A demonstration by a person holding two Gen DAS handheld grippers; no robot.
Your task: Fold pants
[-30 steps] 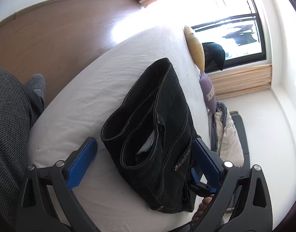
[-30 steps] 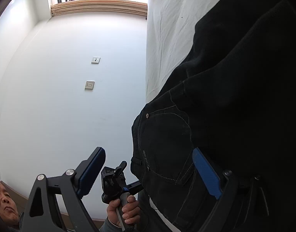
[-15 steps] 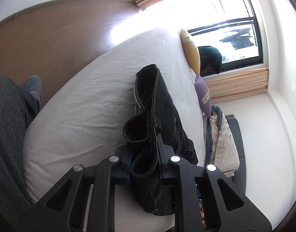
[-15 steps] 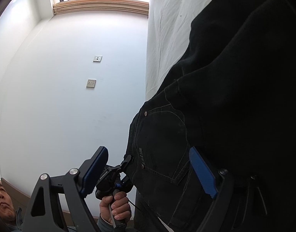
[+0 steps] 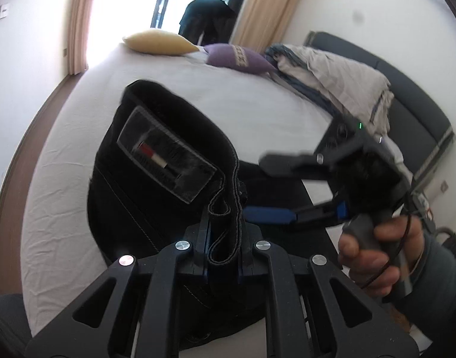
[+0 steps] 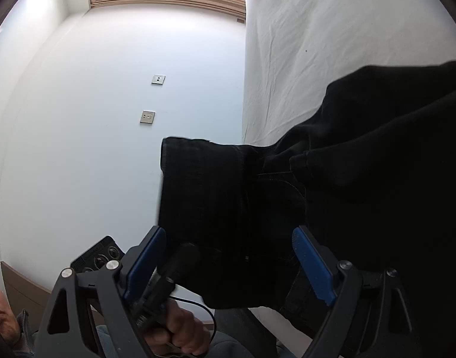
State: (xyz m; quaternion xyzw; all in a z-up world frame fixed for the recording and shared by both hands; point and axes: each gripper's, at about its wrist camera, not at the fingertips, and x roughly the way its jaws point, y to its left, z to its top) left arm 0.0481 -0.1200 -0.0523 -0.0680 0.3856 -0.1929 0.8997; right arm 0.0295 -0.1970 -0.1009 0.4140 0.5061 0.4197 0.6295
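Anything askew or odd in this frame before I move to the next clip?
Nothing damaged. The black denim pants overhang the white bed edge, a bunched hem pinched in the left gripper; the right gripper is open around the fabric.

Yellow pillow (image 5: 159,41), purple cushion (image 5: 237,58), white bed (image 5: 243,104)

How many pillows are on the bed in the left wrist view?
2: a pale yellow pillow at the far end of the white-sheeted bed, and a purple patterned pillow to its right. Others may be hidden.
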